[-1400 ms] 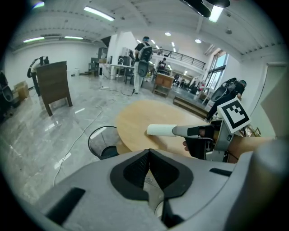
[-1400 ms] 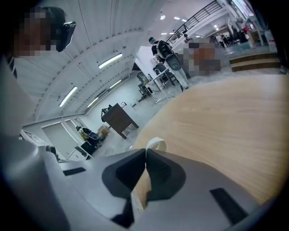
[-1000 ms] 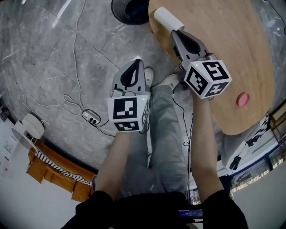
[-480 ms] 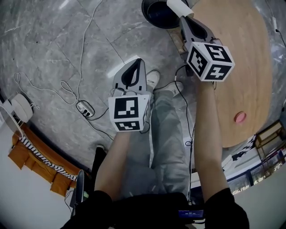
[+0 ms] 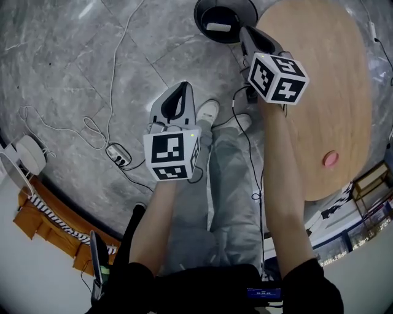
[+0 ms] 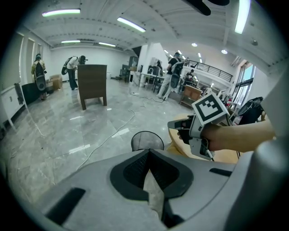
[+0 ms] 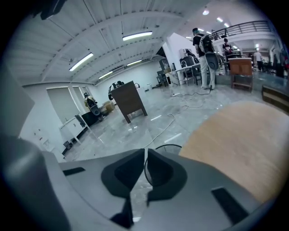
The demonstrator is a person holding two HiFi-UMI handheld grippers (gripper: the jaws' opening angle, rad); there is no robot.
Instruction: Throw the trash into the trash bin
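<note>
The black round trash bin [image 5: 236,12] stands on the floor at the top of the head view, beside the wooden table [image 5: 331,92]. A white cylinder of trash [image 5: 218,27] lies inside it, clear of both grippers. My right gripper [image 5: 245,32] reaches over the bin's right rim. Its jaws are opening, and only a slim gap with nothing in it shows between them in the right gripper view [image 7: 145,151], with the bin's rim [image 7: 169,146] just beyond. My left gripper [image 5: 182,87] hangs over the floor, shut and holding nothing [image 6: 149,150], and it looks toward the bin [image 6: 147,140].
A pink disc [image 5: 331,159] lies on the table. Cables [image 5: 116,67] and a power strip [image 5: 116,156] trail across the grey floor at left. The person's shoes [image 5: 207,112] are just under the grippers. People and furniture stand far off in the hall.
The right gripper carried the white trash from the table edge to the bin. The trash has left its jaws and now lies in the bin. The left gripper kept its place in view.
</note>
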